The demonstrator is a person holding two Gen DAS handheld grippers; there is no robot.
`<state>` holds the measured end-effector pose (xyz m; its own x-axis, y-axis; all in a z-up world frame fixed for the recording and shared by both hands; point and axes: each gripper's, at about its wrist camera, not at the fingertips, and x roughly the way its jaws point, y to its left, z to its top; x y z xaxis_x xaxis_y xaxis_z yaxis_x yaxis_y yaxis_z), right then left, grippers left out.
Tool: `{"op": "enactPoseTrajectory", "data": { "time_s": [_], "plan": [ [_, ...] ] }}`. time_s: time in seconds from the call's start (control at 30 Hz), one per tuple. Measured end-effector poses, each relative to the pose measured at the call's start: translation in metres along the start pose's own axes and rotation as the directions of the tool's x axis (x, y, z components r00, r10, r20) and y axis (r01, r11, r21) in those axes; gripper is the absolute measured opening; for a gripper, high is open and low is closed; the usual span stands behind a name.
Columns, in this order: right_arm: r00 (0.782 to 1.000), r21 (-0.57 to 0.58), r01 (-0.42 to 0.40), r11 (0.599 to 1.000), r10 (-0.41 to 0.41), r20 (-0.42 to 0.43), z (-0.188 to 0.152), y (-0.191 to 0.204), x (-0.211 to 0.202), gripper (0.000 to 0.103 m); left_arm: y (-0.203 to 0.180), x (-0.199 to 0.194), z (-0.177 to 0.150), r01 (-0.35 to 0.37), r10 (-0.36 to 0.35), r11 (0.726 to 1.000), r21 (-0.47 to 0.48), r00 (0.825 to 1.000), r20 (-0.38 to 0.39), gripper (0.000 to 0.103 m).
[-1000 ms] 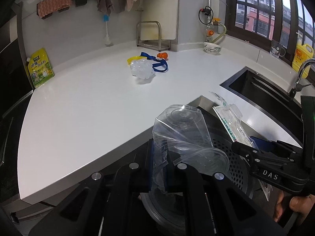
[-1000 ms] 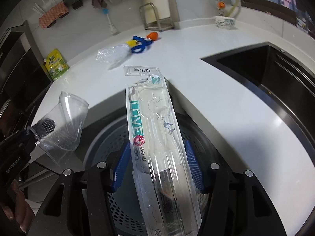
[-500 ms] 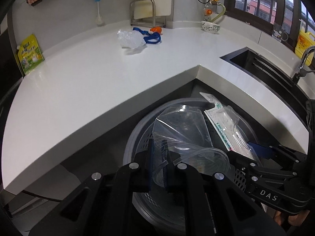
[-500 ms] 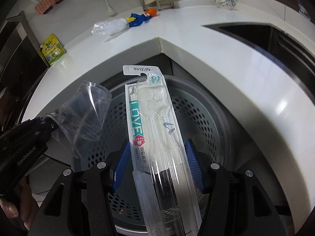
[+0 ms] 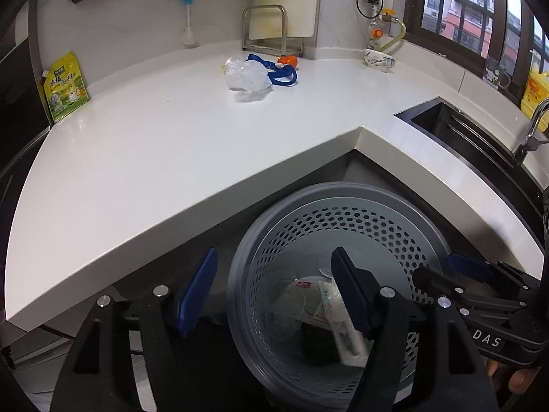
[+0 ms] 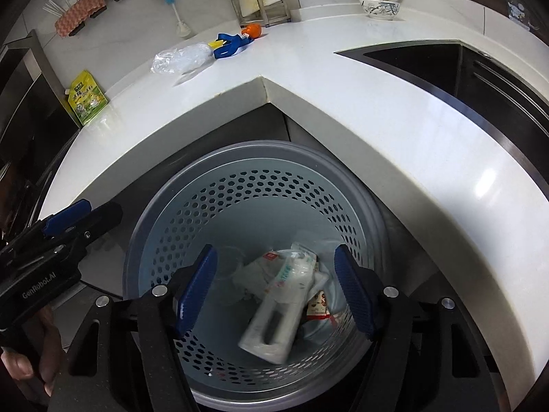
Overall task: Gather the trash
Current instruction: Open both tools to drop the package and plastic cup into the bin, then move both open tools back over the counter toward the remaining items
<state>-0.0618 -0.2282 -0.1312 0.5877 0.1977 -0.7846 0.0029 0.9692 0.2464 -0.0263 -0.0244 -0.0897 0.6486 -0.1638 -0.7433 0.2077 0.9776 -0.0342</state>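
the toothbrush package (image 6: 278, 309) lies slanted at the bottom of the perforated grey trash bin (image 6: 192, 213), among wrappers beside a clear plastic cup (image 6: 228, 262). the right gripper (image 6: 274, 290) and left gripper (image 5: 274, 295) hang over the bin, fingers spread apart and empty. a crumpled plastic bag (image 5: 246, 75) sits on the white countertop (image 5: 144, 158).

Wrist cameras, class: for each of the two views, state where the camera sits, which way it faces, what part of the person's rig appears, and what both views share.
Left wrist: on the left gripper, facing down and forward over the trash basket toward the countertop; its own open fingers and the right gripper show.
Right wrist: on the right gripper, looking more steeply into the basket; its open fingers and the left gripper show.
Shared: basket, countertop, crumpled plastic bag, sink.
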Motion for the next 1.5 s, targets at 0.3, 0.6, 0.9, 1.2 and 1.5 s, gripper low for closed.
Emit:
{"op": "enactPoseTrajectory", "data": {
  "time_s": [0.3,0.6,0.9,1.2,1.5],
  "plan": [
    [1.0,0.007,-0.01,1.0,0.01,0.017,0.0,0.0,-0.005,0.068,0.004,0.001,-0.001,-0.002,0.001,1.0,-0.02,1.0,-0.009,0.07],
    [0.999,0.003,-0.008,1.0,0.007,0.042,0.0,0.0,-0.011,0.068,0.006,-0.003,0.001,-0.014,0.014,0.999,-0.029,1.0,0.005,0.076],
    [0.997,0.005,-0.005,1.0,0.005,0.072,0.004,0.0,-0.019,0.069,0.012,-0.008,0.011,-0.03,0.032,0.998,-0.049,0.999,0.025,0.078],
    [0.994,0.0,-0.004,1.0,0.004,0.111,0.015,-0.001,-0.03,0.07,0.013,-0.015,0.025,-0.06,0.062,0.998,-0.03,0.996,0.063,0.084],
    [0.986,-0.013,0.001,1.0,0.001,0.165,0.04,0.0,-0.04,0.076,0.013,-0.016,0.051,-0.046,0.047,0.999,-0.016,0.994,0.095,0.094]
  ]
}}
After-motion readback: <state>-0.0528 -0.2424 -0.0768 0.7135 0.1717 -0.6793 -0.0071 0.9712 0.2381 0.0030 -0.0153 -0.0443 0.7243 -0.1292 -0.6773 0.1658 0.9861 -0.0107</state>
